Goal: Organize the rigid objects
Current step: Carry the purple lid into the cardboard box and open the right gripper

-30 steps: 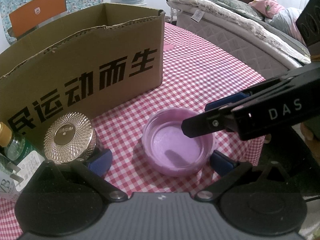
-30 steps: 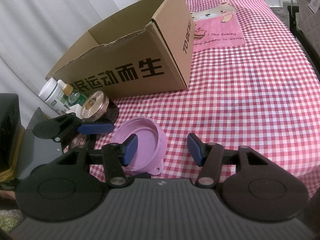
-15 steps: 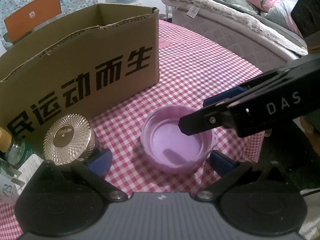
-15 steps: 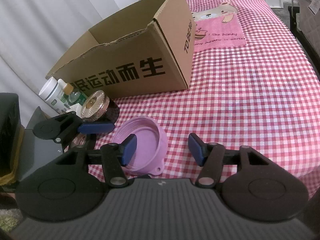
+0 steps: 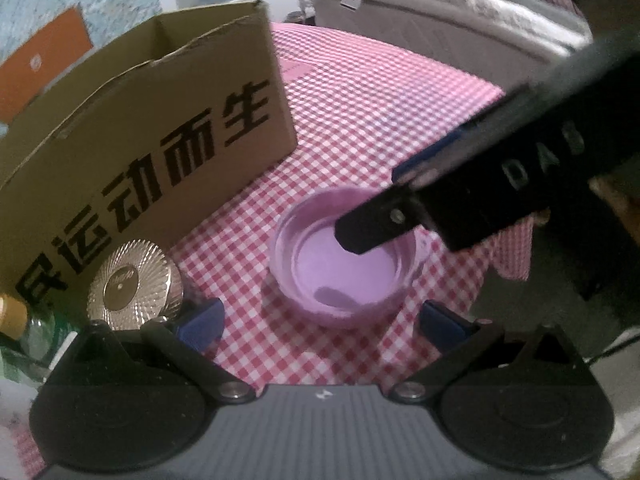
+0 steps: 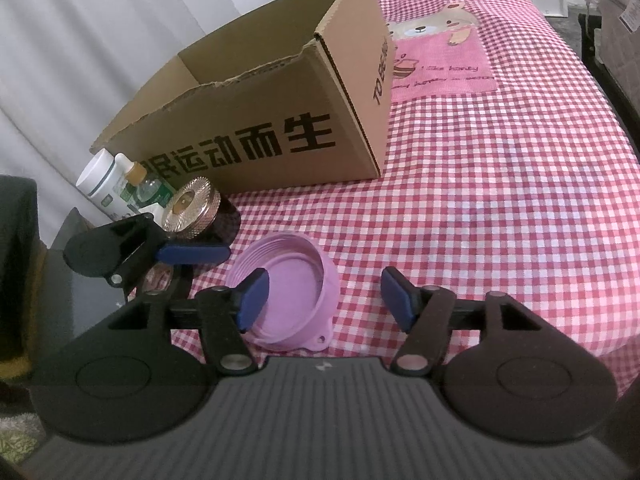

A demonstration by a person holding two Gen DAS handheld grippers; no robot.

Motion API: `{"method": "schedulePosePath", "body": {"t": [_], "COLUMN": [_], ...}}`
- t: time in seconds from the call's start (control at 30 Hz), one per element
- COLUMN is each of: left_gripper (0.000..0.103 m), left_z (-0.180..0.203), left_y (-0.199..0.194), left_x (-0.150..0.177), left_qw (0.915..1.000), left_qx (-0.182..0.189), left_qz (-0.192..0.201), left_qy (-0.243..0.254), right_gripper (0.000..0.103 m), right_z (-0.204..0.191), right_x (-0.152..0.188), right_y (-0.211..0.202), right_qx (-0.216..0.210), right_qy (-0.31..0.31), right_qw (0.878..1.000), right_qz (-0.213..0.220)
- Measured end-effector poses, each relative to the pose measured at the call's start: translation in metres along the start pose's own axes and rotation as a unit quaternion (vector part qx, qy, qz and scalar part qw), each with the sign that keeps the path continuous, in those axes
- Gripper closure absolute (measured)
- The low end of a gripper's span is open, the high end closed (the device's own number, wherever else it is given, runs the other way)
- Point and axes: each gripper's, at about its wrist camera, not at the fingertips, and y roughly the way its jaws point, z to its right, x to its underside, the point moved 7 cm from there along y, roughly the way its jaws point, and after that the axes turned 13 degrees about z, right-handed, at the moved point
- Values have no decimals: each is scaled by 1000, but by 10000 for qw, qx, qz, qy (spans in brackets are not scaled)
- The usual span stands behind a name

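A: Right wrist view is showing the right gripper (image 6: 324, 300) standing open over a pink-and-white checked tablecloth (image 6: 500, 208). Its jaws have just been opening. A shallow purple bowl (image 6: 298, 292) is sitting on the cloth with its open side up. The left blue pad is overlapping the near rim, but I cannot tell whether it is touching. The right pad is hanging clear of the bowl.

B: What is the other claw doing?

A: In the left wrist view, the left gripper (image 5: 320, 318) is also standing wide, its pads flanking the bowl's near edge without pressing it. Nothing is being held by either claw.

B: Where is everything supposed to be going?

A: Most likely into the open cardboard box (image 6: 280, 120) standing just behind the bowl. Its inside is mostly hidden, so I cannot tell whether anything is in it.

B: So how much is remaining?

A: Quite a lot, I am judging. The bowl is still lying outside the box. A jar with a ridged gold lid (image 6: 192, 208) is waiting beside the box's near corner. Behind it, a white tub (image 6: 102, 184) and a small clear bottle (image 6: 142, 186) are standing outside too. No object is visibly packed.
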Motion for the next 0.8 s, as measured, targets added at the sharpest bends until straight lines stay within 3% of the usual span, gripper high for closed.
{"method": "schedulePosePath", "body": {"t": [0.2,0.43,0.63,0.7,0.8], "left_gripper": [0,4,21,27,28], "left_z": [2,-2,-2,-3,-4], "left_y": [0,-7,-2,-1,1], "left_x": [1,-12,-16,-17,-19], "left_qw": [9999,9986,9979,9973,9966], "left_qx": [-53,112,272,343,389], "left_qz": [79,510,552,573,606], "left_qy": [129,-8,-177,-297,-389], "right_gripper": [40,42,59,70,82], "right_z": [1,7,4,2,0], "right_x": [-3,-7,-8,-8,-8], "right_y": [1,-1,3,6,8], "right_qx": [6,61,35,41,91], "right_qy": [-123,-81,-239,-348,-501], "right_qw": [9999,9999,9994,9989,9980], "right_qz": [-65,-109,-259,-315,-373]}}
